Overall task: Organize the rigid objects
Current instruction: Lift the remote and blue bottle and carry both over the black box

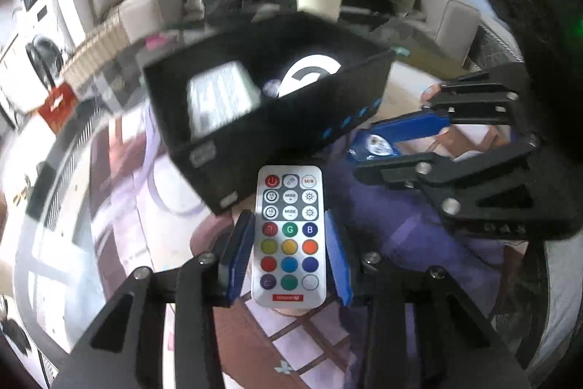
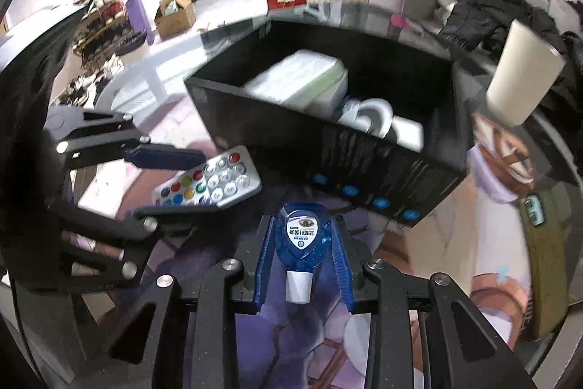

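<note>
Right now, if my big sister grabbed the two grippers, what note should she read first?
Left gripper: shut on the remote, held near the black box.
Right gripper: shut on the blue bottle, also in front of the box.
Done: a white case and a white round thing already lie in the box.
Left: put the remote and bottle in the box. The cup beside the box is untouched.

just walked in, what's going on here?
Both handheld grippers are loaded. The left gripper is shut on a white remote; the right gripper is shut on a small blue bottle. Both are held in front of the open black box, which already holds a white case and other white items. Neither is in yet.
</note>
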